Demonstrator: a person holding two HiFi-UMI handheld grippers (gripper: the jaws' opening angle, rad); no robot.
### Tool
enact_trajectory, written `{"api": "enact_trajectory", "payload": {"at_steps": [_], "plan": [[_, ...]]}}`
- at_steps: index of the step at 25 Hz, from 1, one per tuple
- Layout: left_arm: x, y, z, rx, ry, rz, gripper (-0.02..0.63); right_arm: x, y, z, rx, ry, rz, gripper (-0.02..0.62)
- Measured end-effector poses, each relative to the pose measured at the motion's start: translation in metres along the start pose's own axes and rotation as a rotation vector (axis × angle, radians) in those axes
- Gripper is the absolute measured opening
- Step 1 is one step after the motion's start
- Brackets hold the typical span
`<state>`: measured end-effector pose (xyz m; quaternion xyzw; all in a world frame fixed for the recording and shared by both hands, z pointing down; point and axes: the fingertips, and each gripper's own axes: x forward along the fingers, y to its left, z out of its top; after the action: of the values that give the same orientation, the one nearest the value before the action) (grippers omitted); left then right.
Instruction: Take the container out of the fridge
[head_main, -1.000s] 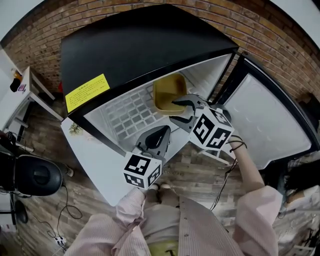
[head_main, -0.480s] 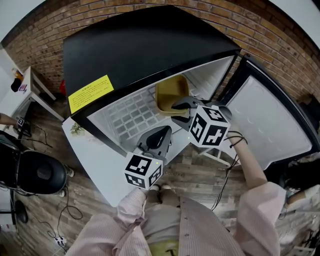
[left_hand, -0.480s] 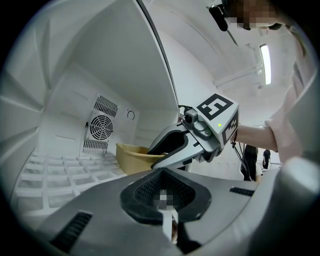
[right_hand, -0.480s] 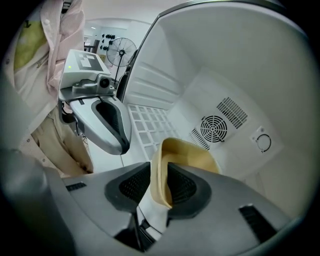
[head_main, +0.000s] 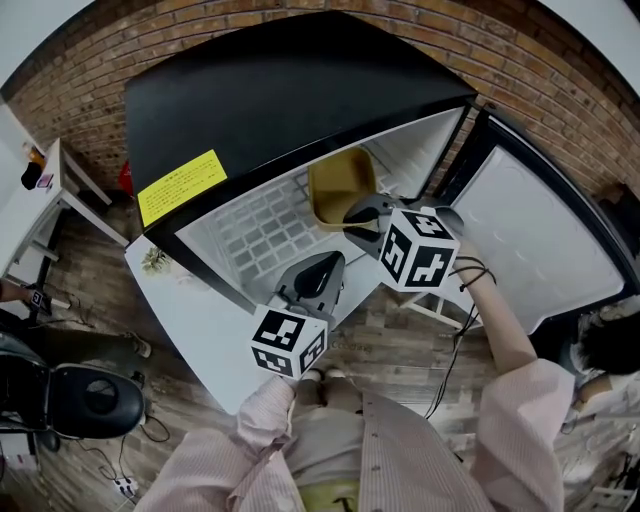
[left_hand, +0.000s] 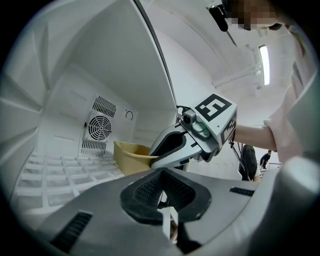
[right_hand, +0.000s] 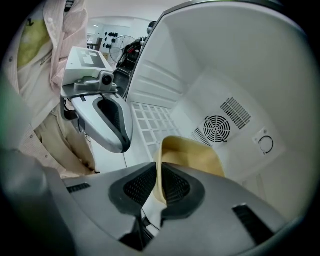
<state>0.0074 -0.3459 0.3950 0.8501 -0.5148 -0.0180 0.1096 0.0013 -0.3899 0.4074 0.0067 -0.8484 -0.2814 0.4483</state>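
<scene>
A tan plastic container (head_main: 340, 185) stands on the white wire shelf (head_main: 260, 230) inside the open fridge, near the right wall. My right gripper (head_main: 352, 222) reaches down to its near edge. In the right gripper view the container's wall (right_hand: 192, 155) stands between the pads of the right gripper (right_hand: 159, 182); its jaws have just been closing and now pinch that wall. My left gripper (head_main: 325, 265) hangs level at the fridge's front, shut with nothing in it. In the left gripper view the left gripper (left_hand: 161, 192) points at the container (left_hand: 131, 155).
The fridge has a black top (head_main: 280, 90) with a yellow label (head_main: 178, 186), and its door (head_main: 530, 240) hangs open to the right. A fan grille (right_hand: 217, 128) is on the back wall. A white table (head_main: 40, 200) and a black chair (head_main: 85, 400) stand left.
The right gripper's jaws have closed from wide open onto the container's near wall, and the gripper has tipped a little. The left gripper has stayed where it was.
</scene>
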Motion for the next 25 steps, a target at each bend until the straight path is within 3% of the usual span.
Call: {"api": "enact_trajectory", "payload": {"at_steps": [15,25], "plan": [[-0.019,0.000,0.005,0.012,-0.016,-0.004,-0.009,-0.020,0.014,-0.001,0.035,0.002,-0.075,0.026],[-0.035,0.001,0.002,0.020,-0.011,-0.022,-0.009,-0.037,0.037,0.000,0.111,-0.009,-0.161,0.026]]}}
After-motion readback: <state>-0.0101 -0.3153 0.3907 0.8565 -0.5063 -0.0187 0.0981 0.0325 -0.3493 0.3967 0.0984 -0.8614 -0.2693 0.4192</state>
